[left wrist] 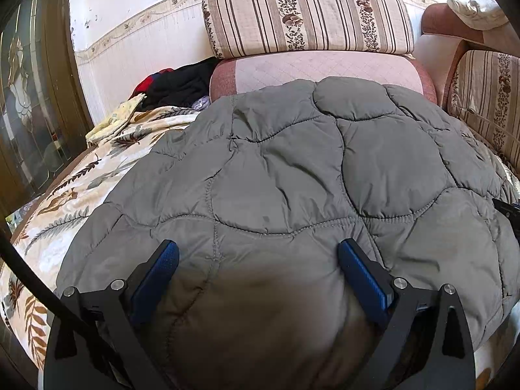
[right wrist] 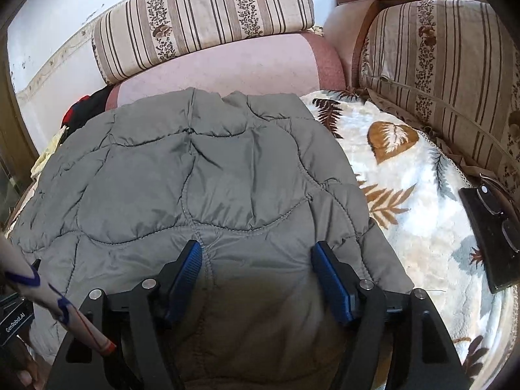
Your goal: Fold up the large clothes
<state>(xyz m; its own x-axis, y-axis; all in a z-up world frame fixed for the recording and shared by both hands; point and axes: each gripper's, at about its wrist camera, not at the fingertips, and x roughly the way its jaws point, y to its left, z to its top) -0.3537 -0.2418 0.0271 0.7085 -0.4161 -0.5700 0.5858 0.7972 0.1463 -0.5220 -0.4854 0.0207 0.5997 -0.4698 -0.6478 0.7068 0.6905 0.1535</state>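
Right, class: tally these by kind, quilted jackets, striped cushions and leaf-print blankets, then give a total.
Grey quilted jacket: 1
Striped cushions: 2
Leaf-print blanket: 1
Total: 4

I can't see the near hem of the grey quilted jacket point(left wrist: 276, 175); it runs off my bottom edge in both views. The dark clothes pile point(left wrist: 182, 81) is half hidden behind it. The black object point(right wrist: 487, 237) at right is cropped, unidentifiable.

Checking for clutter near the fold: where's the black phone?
Right wrist view, far right: the black phone lies on the leaf-print blanket, beside the striped cushion, apart from the grey jacket.
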